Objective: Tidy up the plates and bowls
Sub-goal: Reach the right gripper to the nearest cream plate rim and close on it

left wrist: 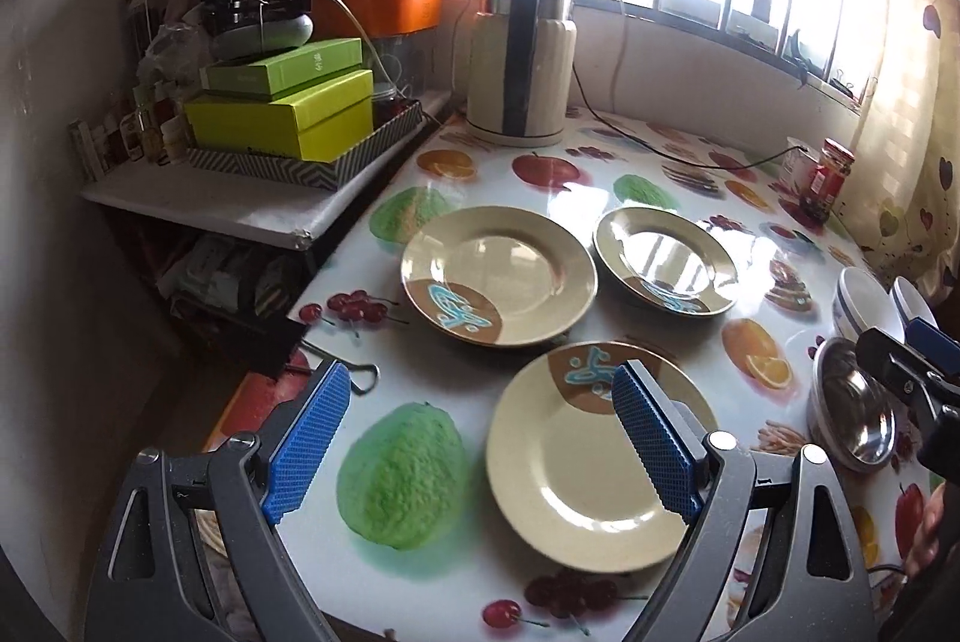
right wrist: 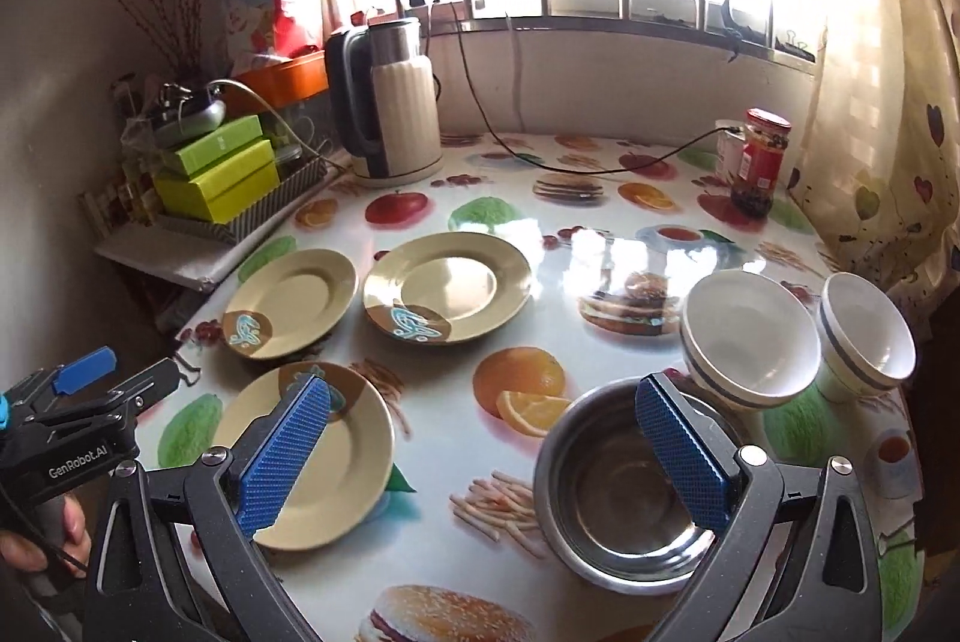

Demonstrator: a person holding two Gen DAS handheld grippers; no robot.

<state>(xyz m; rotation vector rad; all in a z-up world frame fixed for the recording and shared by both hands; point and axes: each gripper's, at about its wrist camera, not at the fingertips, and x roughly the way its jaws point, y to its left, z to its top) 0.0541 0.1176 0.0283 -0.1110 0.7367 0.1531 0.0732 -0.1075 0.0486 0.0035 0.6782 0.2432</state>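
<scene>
Three cream plates with a brown-and-blue motif lie apart on the fruit-print table: a near plate (left wrist: 576,468) (right wrist: 336,462), a far-left plate (left wrist: 498,276) (right wrist: 291,303) and a far-right plate (left wrist: 666,261) (right wrist: 447,285). A steel bowl (right wrist: 624,486) (left wrist: 855,405) sits at the right, with two white bowls (right wrist: 750,336) (right wrist: 867,336) behind it. My left gripper (left wrist: 480,444) hovers open over the table, its right finger above the near plate. My right gripper (right wrist: 480,456) is open, its right finger over the steel bowl. Nothing is held.
A cream kettle (right wrist: 396,102) with a cord stands at the back by the window. A red-lidded jar (right wrist: 759,162) is at the back right. Green boxes (left wrist: 288,108) are stacked on a side shelf to the left. A curtain (right wrist: 888,72) hangs at the right.
</scene>
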